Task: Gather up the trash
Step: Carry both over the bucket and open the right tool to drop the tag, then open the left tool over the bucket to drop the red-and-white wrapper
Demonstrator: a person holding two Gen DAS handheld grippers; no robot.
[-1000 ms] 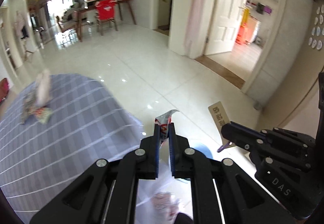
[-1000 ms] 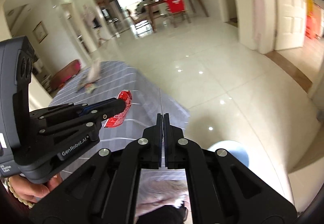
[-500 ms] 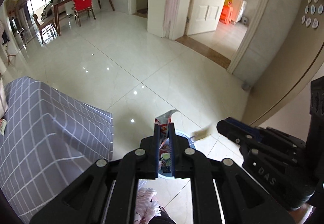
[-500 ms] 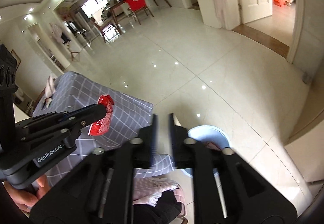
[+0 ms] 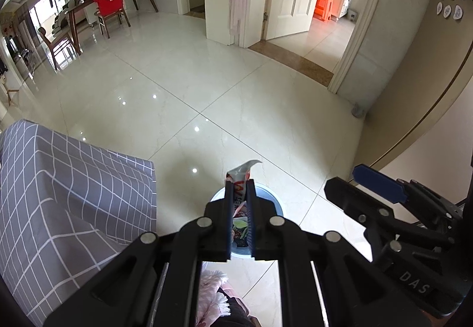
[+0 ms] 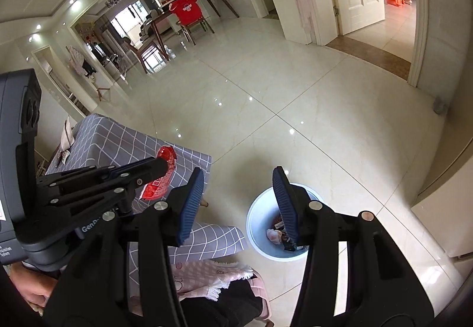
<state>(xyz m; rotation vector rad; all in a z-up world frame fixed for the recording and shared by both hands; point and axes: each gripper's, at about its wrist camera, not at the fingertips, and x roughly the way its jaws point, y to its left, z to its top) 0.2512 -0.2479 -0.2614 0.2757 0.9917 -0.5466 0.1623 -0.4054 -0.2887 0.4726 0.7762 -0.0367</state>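
Through the left camera, my left gripper (image 5: 240,189) is clamped on a red wrapper (image 5: 241,179) that stands upright above the bin (image 5: 273,203). Through the right camera, my right gripper (image 6: 238,203) is opening, empty, over the bin (image 6: 257,210).

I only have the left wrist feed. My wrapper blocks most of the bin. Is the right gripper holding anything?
Observer: No. The right gripper has nothing between its blue pads, and its jaws are opening above the bin.
Operator: What colour is the outside of my wrapper? I see mostly silver.
Observer: From the right wrist view, the wrapper in the left gripper is bright red, sticking out past the closed fingertips.
Operator: Anything left on the table?
Observer: Yes, the right wrist view shows at least one more piece of litter at the far end of the grey checked tablecloth.
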